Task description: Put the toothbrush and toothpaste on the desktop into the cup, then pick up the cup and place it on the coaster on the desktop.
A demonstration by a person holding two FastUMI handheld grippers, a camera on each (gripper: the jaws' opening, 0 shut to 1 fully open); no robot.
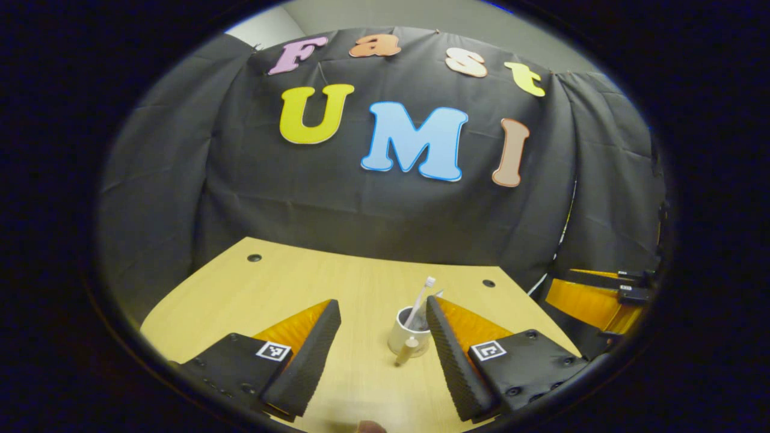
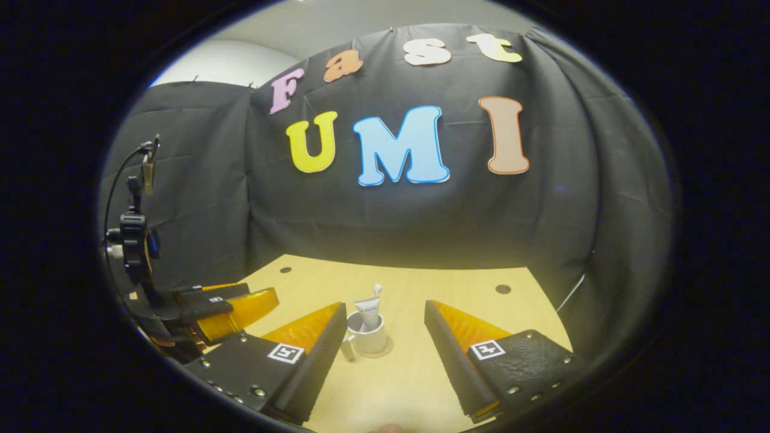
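1. Left gripper view: the left hand-held gripper (image 1: 383, 337) hangs over the desk (image 1: 283, 282) with its fingers spread wide and nothing between them.
2. The cup (image 1: 409, 340) stands upright on the desk, just beside the inner edge of the right finger. The toothbrush (image 1: 420, 300) stands tilted in the cup, bristles up.
3. A small pale stick-like thing leans against the near side of the cup; what it is cannot be told.
4. At the far right edge, part of the right hand-held gripper (image 1: 607, 294) shows, well apart from the cup.
5. Right gripper view: the right hand-held gripper (image 2: 385, 337) is also spread wide and pinches nothing.
6. The cup (image 2: 370, 340) sits on the round coaster (image 2: 385, 350), near the left finger. The toothpaste (image 2: 368, 313) stands upright in the cup.
7. At the left, the left hand-held gripper (image 2: 228, 304) shows above the desk (image 2: 457, 288) edge.
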